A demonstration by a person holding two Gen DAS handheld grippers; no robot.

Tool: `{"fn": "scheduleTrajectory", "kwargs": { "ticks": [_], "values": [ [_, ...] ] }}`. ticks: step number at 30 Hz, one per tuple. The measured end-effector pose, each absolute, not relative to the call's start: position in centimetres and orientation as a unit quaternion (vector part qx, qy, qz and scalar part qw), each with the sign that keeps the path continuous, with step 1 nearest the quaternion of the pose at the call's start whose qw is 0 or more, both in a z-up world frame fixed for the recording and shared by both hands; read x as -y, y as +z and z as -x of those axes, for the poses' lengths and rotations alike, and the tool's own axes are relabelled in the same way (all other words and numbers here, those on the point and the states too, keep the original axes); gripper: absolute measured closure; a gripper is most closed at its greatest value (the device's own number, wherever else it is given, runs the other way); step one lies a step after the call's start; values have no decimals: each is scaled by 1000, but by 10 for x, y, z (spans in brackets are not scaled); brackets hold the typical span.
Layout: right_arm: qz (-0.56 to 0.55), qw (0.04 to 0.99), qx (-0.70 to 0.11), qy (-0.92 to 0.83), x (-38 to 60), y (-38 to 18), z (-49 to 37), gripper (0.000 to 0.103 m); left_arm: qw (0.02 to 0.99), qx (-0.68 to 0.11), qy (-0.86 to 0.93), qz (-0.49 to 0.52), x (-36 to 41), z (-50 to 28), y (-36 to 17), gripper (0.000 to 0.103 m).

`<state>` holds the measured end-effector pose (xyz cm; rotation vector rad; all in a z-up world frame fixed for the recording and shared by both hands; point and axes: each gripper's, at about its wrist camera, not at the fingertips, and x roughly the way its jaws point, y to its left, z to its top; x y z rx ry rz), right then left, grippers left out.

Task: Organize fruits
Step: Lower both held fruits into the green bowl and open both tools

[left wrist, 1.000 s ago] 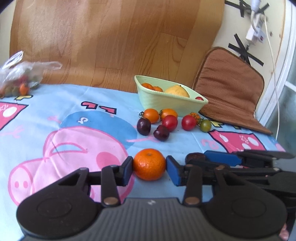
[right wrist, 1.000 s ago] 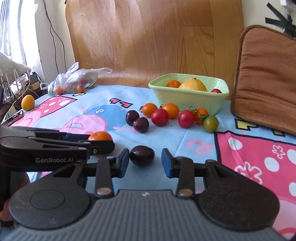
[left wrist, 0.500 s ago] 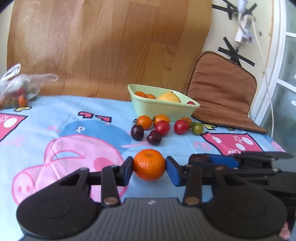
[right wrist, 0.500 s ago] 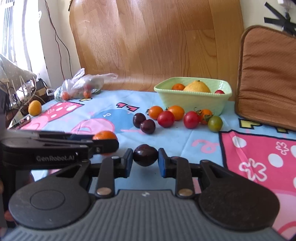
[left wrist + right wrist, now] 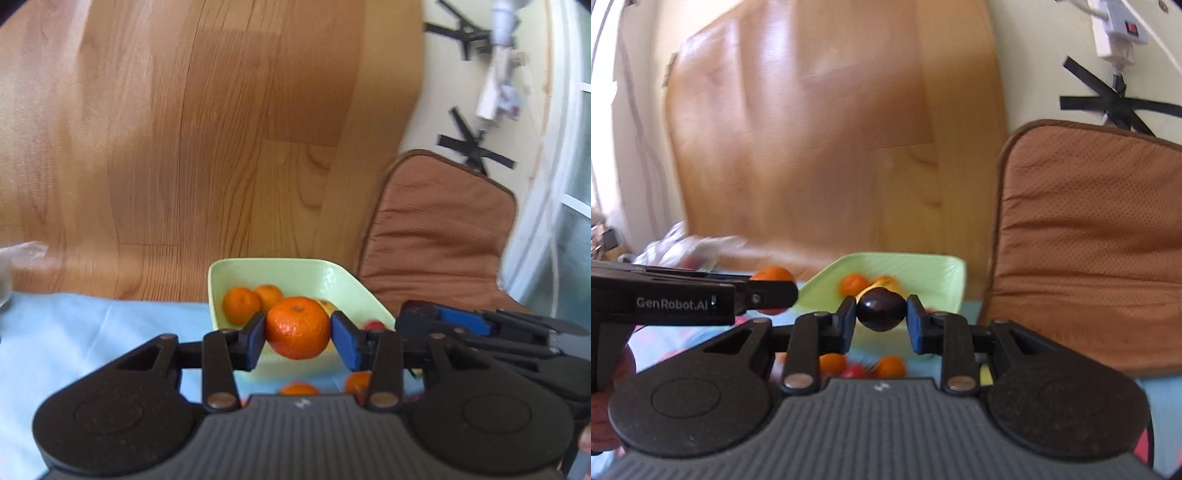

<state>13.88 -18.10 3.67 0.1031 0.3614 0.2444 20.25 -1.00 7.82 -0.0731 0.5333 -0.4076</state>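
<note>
While both grippers hang raised, the bowl (image 5: 334, 275) sits at twelve o'clock, just ahead. Left gripper (image 5: 298, 338) clamps the orange (image 5: 297, 327); right gripper (image 5: 881, 317) clamps the plum (image 5: 881, 309).

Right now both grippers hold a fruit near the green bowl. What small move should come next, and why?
Probably carry both a little further forward over the green bowl, then open. The left gripper is shut on the orange and the right gripper on the dark plum; both fruits appear level with the bowl's near rim, not clearly above its inside.
</note>
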Motion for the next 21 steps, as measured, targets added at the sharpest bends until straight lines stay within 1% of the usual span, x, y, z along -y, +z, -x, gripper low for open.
{"fn": "scheduleTrajectory", "kwargs": {
  "ticks": [5,7,8,9,10,14,17,21],
  "values": [
    [-43,976,-181,116,185,28,-180,71,941,-279,-188,18,23,-248,63,63],
    [-49,975,-184,115,187,21,-192,69,940,-291,-175,15,27,-261,56,59],
    [-57,974,-187,112,189,17,-195,61,941,-292,-168,18,26,-264,54,55],
    [-65,974,-188,108,192,13,-194,55,943,-287,-166,26,21,-262,53,54],
    [-66,974,-186,108,194,13,-190,53,944,-282,-166,35,17,-259,54,54],
    [-63,980,-149,115,196,26,-170,53,949,-264,-159,72,-8,-232,60,52],
    [-81,975,-150,143,194,36,-156,54,950,-262,-151,82,-29,-197,57,50],
    [-59,967,-169,182,176,35,-121,56,946,-280,-138,89,-52,-162,42,48]
  ]
}}
